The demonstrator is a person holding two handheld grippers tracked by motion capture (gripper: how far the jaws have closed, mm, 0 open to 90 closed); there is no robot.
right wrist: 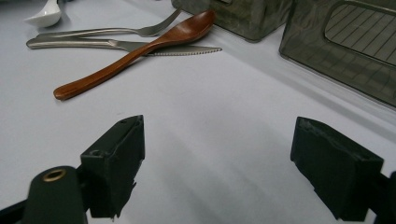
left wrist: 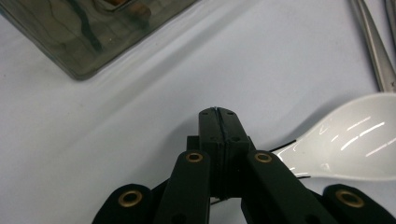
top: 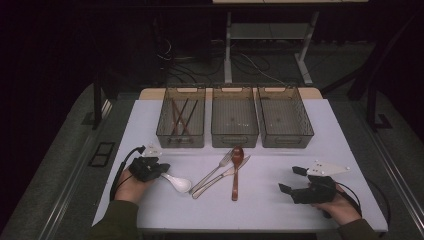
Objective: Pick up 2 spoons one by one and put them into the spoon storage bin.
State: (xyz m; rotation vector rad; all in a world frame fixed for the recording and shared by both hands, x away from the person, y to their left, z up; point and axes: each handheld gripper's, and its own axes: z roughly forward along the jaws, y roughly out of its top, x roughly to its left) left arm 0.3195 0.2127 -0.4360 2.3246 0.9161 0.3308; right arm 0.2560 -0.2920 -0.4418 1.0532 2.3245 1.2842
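Table (top: 280,210): white top, my hands come in from the near edge. All places below are taken from the middle bin (top: 235,141).

Bins: three smoky see-through bins in a row at the far side. The left bin (top: 180,140) and right bin (top: 287,141) stand just beside the middle one. A pair of reddish chopsticks (top: 182,116) lies in the left bin.

Right gripper (top: 291,179): near and to the right of the middle bin, well apart from it, low over bare tabletop. Jaws stand wide with nothing between them.

Left gripper (top: 161,167): near and to the left of the middle bin. Jaws are closed narrow, tips pressed together in the left gripper view.

Wooden spoon (top: 235,172): just in front of the middle bin, bowl toward it, handle running back toward me.

Table knife (top: 220,181) and fork (top: 215,170): left of the wooden spoon, slanting away from the bin; the knife's blade passes under the wooden spoon.

White ceramic soup spoon (top: 179,183): front-left of the middle bin, bowl up on the table. Its handle runs to the left gripper's tips. I cannot tell whether the handle is pinched.
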